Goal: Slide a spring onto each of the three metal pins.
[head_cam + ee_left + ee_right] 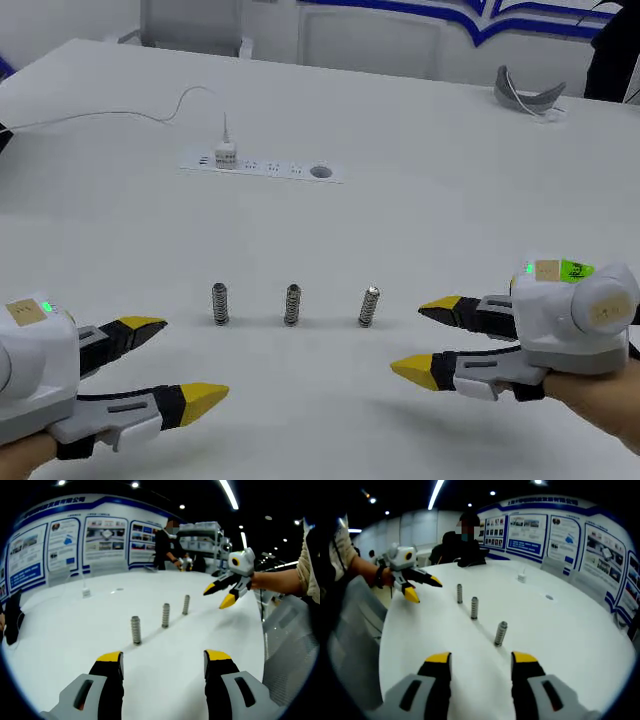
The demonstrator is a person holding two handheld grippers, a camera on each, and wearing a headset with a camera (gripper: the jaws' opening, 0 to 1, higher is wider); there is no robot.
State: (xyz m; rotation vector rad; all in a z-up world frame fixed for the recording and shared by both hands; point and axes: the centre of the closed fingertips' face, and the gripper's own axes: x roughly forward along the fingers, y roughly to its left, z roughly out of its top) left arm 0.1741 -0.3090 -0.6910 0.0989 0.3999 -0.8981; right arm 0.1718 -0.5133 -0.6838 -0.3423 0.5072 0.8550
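Holding the left hand-held gripper [180,360] and the right hand-held gripper [420,336] low over the bench [400,220], jaws apart and empty on both, flanking a row of left pin [220,304], middle pin [292,305] and right pin [369,306], each already wearing a spring [136,629], the right one leaning slightly. Looks close to finished, yet could still go wrong through a careless sweep or pull-back clipping that free-standing row. Might topple a pin, above all the tilted one nearest the right jaws, and send its coil rolling across the smooth top.
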